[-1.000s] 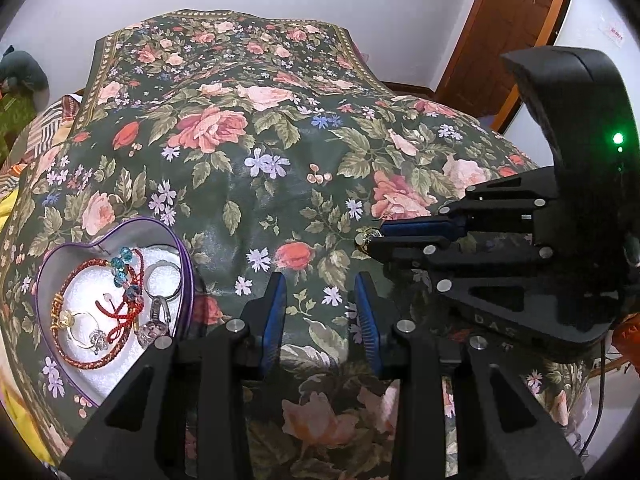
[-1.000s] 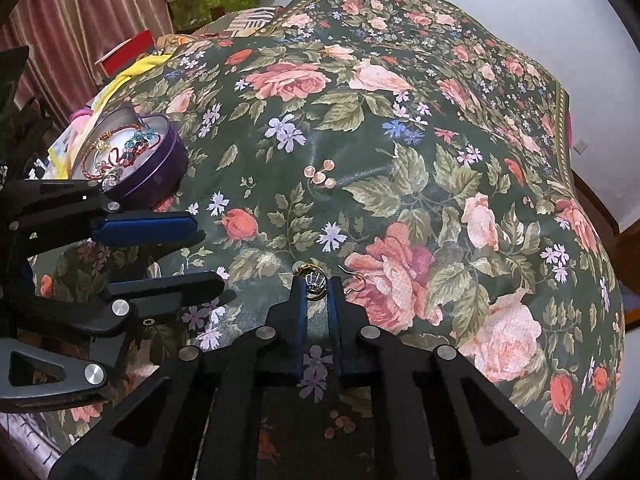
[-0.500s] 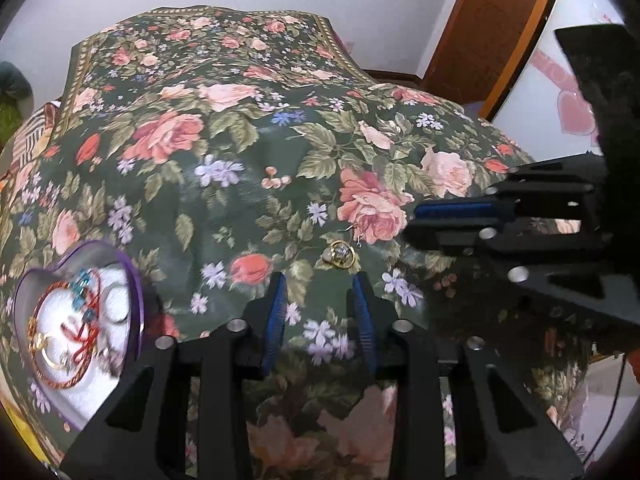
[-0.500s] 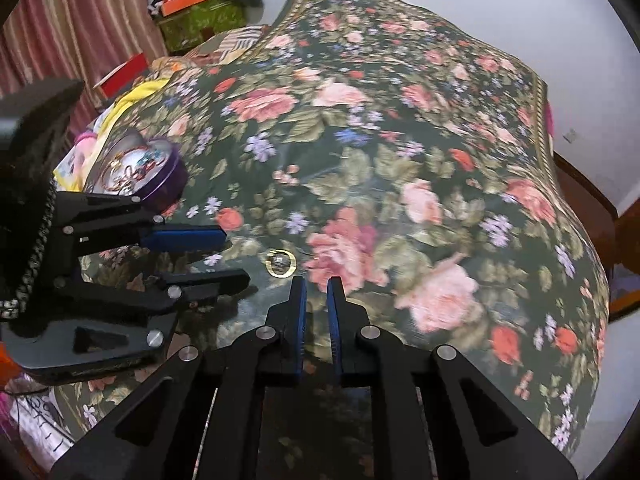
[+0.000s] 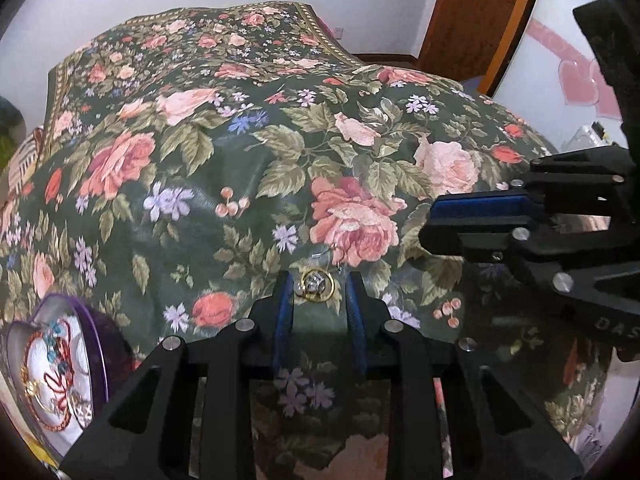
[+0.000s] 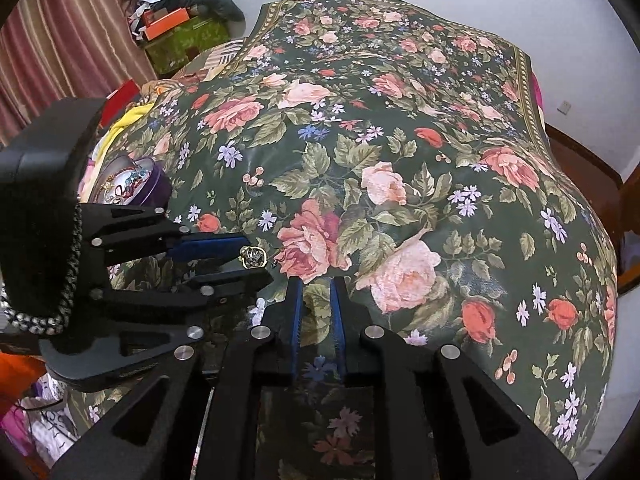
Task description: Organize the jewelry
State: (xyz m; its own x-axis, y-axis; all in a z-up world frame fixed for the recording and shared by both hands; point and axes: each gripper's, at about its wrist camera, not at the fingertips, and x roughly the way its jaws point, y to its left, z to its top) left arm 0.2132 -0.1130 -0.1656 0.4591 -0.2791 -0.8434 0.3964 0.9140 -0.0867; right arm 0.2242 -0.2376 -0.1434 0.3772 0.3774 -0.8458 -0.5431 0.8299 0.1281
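So the one gold ring [image 5: 317,285] with a sparkly centre is lying on the flowery bedspread [image 5: 248,152], right between the tips of the left gripper [image 5: 318,286]. Its jaws have just been closing in around the ring but there's a gap on both sides, so nothing is pinched. The right gripper [image 6: 316,284] sits just off to the side with its jaws nearly together and nothing in them, only bedspread showing through the narrow slit. One purple heart-shaped tin [image 5: 60,364] is well off to the left of the left jaws, with a tangle of bracelets and rings inside; can't count those properly.
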